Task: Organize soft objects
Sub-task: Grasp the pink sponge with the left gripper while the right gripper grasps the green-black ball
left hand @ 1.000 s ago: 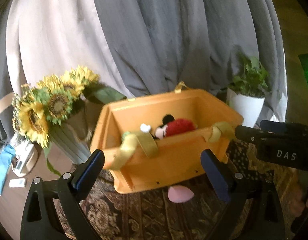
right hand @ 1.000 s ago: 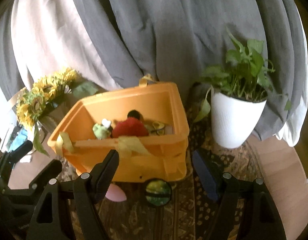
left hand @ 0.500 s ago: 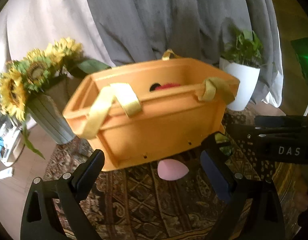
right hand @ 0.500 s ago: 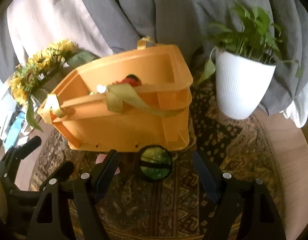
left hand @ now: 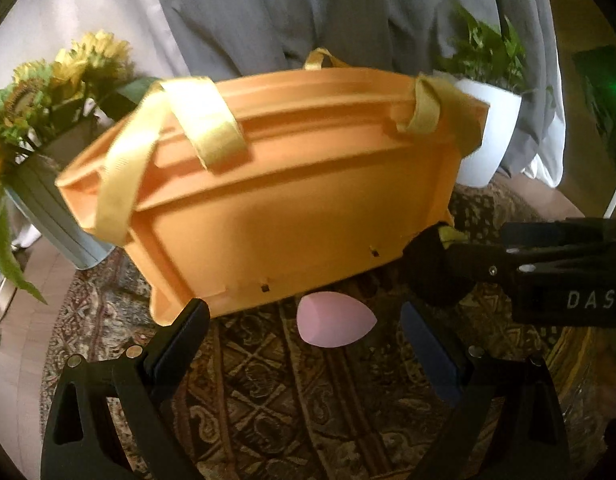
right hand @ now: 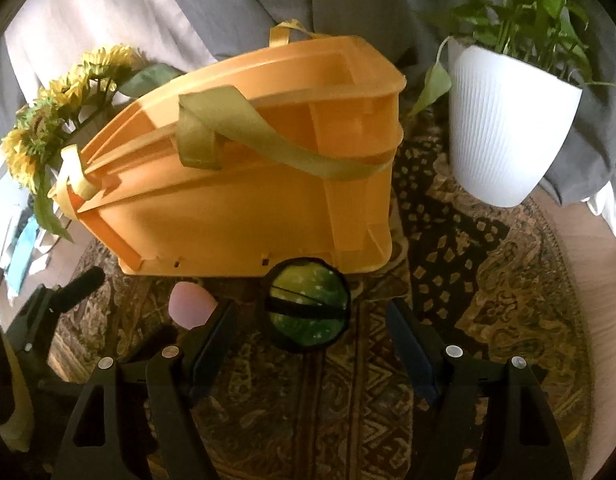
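Both of my grippers have come down over the last second: the orange bin [left hand: 291,208], whose inside I could see a second ago, now shows me only its near wall and yellow straps, and the toys in it have dropped out of sight. That puts me at pickup height for what lies loose on the patterned rug [right hand: 348,400].

My left gripper [left hand: 303,344] stands wide open and empty, with the pink sponge [left hand: 335,322] just ahead, between its fingertips. My right gripper [right hand: 310,340] is also open and empty; the green ball [right hand: 306,305] sits just ahead between its tips, touching the bin's foot.

Count: one bin, one sponge, one ball (two soft things outside), one white plant pot [right hand: 504,136], one bunch of sunflowers [left hand: 35,92].
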Motion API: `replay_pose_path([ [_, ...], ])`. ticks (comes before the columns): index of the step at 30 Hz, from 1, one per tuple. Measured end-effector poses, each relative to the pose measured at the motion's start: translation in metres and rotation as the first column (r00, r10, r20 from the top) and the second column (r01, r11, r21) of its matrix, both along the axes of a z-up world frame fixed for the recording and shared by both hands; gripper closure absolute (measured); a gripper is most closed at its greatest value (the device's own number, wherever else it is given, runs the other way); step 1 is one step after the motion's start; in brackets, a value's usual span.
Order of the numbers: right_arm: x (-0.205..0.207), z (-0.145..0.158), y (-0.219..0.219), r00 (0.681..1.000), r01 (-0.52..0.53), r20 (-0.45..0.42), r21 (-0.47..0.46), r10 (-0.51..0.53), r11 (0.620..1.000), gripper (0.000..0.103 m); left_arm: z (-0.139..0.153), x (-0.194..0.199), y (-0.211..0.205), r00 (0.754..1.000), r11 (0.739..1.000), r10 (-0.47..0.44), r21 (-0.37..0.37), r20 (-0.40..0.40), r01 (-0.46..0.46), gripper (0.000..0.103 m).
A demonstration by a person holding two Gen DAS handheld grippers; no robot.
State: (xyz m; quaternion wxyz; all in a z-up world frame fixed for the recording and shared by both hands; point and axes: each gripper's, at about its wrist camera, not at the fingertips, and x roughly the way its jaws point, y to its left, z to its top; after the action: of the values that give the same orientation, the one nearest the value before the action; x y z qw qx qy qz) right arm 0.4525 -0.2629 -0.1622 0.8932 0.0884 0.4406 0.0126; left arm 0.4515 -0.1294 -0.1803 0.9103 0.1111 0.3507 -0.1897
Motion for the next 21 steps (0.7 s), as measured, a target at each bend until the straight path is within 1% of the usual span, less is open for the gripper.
replay_pose_path([
  [5,0.007,-0.009,0.000,1.000,-0.004,-0.022,0.014,0.005,1.000,0.026,-0.011,0.005,-0.007,1.000,1.000,-0.021,0.013,-0.017,0.021,0.007],
  [10,0.012,-0.013,0.002,1.000,-0.016,-0.025,0.014,0.016,1.000,0.026,-0.021,0.016,-0.012,0.998,0.999,-0.029,0.015,-0.049,0.030,0.014],
  [15,0.018,-0.019,0.002,0.999,-0.023,-0.034,0.029,0.024,0.999,0.026,-0.028,0.021,-0.017,0.998,0.999,-0.038,0.028,-0.059,0.040,0.018],
  [18,0.022,-0.023,0.001,0.999,-0.024,-0.044,0.030,0.026,0.999,0.027,-0.032,0.024,-0.021,0.997,0.998,-0.040,0.040,-0.068,0.043,0.026],
  [21,0.025,-0.026,0.001,0.998,-0.025,-0.053,0.035,0.027,0.999,0.028,-0.035,0.027,-0.026,0.995,0.998,-0.049,0.031,-0.085,0.052,0.032],
])
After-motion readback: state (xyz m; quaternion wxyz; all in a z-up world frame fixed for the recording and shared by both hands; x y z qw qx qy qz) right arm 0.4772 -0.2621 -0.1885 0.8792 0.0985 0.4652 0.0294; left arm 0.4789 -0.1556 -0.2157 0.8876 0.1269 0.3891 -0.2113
